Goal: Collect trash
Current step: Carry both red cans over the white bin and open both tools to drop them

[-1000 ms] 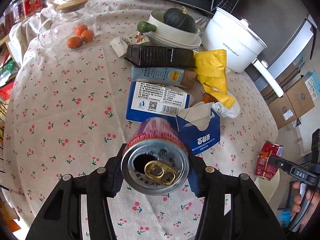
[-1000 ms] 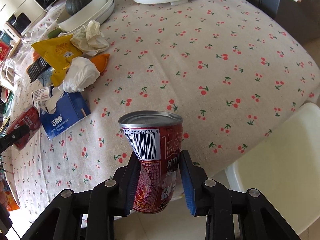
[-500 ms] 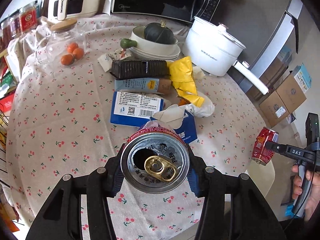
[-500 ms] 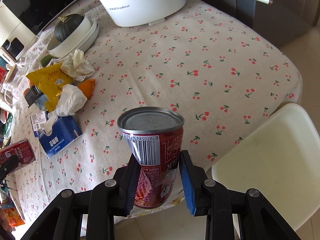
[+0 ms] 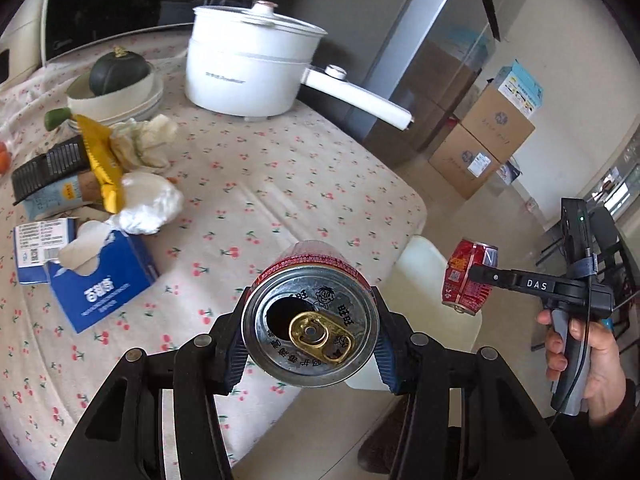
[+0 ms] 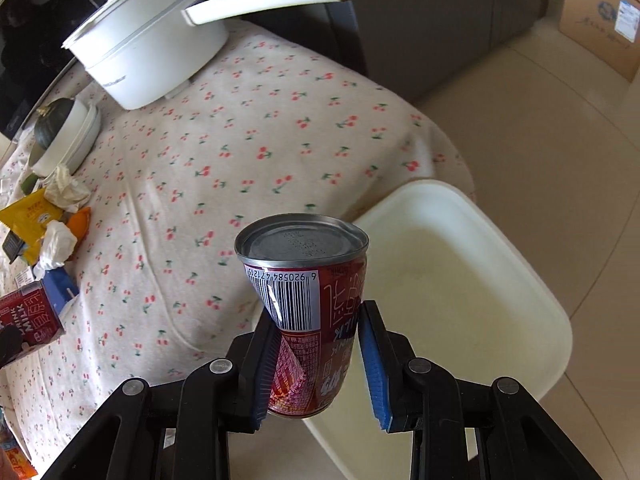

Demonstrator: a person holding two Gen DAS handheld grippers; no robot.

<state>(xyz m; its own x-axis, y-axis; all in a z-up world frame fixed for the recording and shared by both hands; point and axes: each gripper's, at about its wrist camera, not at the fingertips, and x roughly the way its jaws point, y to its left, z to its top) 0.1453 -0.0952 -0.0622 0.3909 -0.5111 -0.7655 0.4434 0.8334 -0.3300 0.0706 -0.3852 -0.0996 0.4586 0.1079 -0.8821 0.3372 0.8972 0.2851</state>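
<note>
My left gripper [image 5: 310,344] is shut on a red drink can [image 5: 310,330], opened top toward the camera, held over the table's near edge. My right gripper [image 6: 318,354] is shut on a dented red can [image 6: 308,312], upside down, beside the table edge and next to a white chair seat [image 6: 460,292]. That can also shows in the left wrist view [image 5: 468,278]. More trash lies on the table: a yellow wrapper [image 5: 100,160], crumpled tissues [image 5: 148,204] and an orange scrap [image 6: 78,222].
A cherry-print cloth covers the table [image 5: 280,184]. On it stand a white electric pot [image 5: 248,68] with a long handle, bowls with a green squash [image 5: 116,72], a blue tissue box [image 5: 100,276] and cartons. Cardboard boxes [image 5: 480,140] sit on the floor.
Both grippers have swung right and away from the table's middle, each still holding its can. The white chair seat and the floor have come into view.
</note>
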